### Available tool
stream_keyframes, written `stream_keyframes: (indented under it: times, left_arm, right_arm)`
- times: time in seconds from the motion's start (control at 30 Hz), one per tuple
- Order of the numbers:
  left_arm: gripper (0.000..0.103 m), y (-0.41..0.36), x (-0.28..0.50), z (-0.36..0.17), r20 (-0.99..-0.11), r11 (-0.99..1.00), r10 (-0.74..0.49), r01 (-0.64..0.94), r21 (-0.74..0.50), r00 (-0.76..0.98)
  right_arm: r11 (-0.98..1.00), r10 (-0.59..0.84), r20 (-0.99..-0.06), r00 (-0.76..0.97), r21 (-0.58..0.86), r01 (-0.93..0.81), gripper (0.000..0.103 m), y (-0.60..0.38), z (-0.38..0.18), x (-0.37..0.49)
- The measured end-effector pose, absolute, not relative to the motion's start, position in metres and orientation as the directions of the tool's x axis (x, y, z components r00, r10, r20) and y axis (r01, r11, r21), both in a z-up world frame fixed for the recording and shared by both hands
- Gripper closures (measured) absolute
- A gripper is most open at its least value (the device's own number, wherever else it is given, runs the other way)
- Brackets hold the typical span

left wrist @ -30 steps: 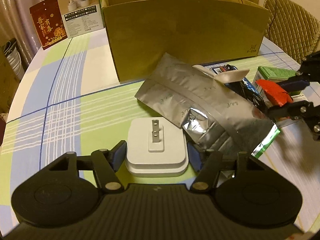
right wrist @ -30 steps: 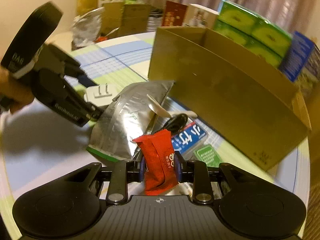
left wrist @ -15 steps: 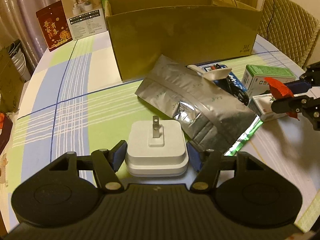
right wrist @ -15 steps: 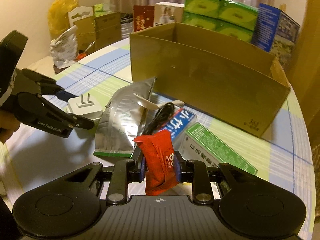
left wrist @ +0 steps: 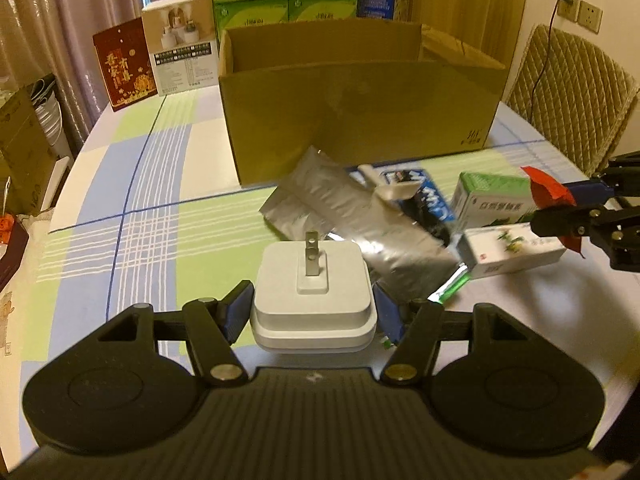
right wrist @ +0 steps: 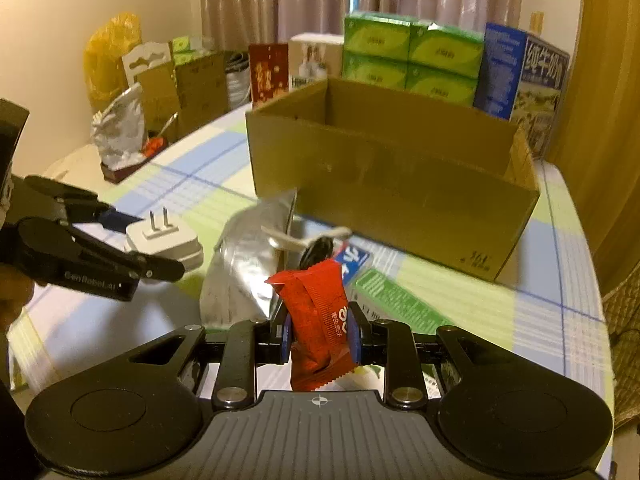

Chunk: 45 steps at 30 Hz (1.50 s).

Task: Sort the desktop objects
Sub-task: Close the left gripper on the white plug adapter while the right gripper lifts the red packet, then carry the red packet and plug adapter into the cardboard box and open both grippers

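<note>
On the checked tablecloth point(left wrist: 132, 216) an open cardboard box point(left wrist: 360, 120) stands behind a small heap of things. The left gripper point(left wrist: 313, 314) is clamped on a white plug adapter point(left wrist: 314, 296) by its two sides, the blue pads pressed to its body and its two metal prongs pointing up. The right gripper point(right wrist: 320, 336) has its fingers closed on a red snack packet point(right wrist: 316, 320), which stands upright between the pads.

The left wrist view looks straight into the box's near wall and shows the heap plainly: a silver foil pouch point(left wrist: 352, 224) lying flat just beyond the adapter, a white spoon point(left wrist: 390, 188) resting on it, a blue packet point(left wrist: 424, 196) beside it, then a green-and-white carton point(left wrist: 492, 200) and a white carton point(left wrist: 516, 250) in front of that. At the right edge the other gripper shows from the side with the red packet in its tips. A quilted chair point(left wrist: 568, 92) and wall sockets point(left wrist: 580, 6) appear only here.

The right wrist view shows the box from a corner, with its inside walls visible, green cartons point(right wrist: 412, 60) and a blue milk carton point(right wrist: 520, 76) behind it. It alone shows the left gripper from the side, a hand point(right wrist: 14, 300) behind it, the adapter raised clear of the cloth, and a black cable point(right wrist: 316, 250) lying by the spoon.
</note>
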<state>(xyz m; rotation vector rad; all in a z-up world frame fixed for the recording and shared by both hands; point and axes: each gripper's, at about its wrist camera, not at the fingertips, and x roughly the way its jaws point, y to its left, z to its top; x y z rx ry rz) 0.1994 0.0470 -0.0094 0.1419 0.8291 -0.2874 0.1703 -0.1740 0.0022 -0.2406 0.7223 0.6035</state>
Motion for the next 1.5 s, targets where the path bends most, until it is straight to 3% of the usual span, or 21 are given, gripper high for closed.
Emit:
stream_keyframes:
  times: [0.8,1.27,1.5]
  left_arm:
    - [0.043,0.005,0.187,0.068,-0.695,0.955,-0.250,0.291,-0.061,0.674]
    - [0.043,-0.026,0.277,0.115,-0.651,0.943,-0.264,0.333,-0.017,0.712]
    - [0.043,-0.026,0.334,0.110,-0.656,0.950,-0.250,0.312,-0.024,0.712]
  right_arm:
    - [0.871,0.425,-0.632,0.648,0.090,-0.483,0.079,-0.212,0.065,0.188]
    - [0.888,0.419,-0.603,0.679,0.114,-0.446,0.079,-0.216,0.100,0.288]
    - [0.906,0.398,-0.624,0.672,0.149,-0.397,0.079,-0.212,0.097,0.345]
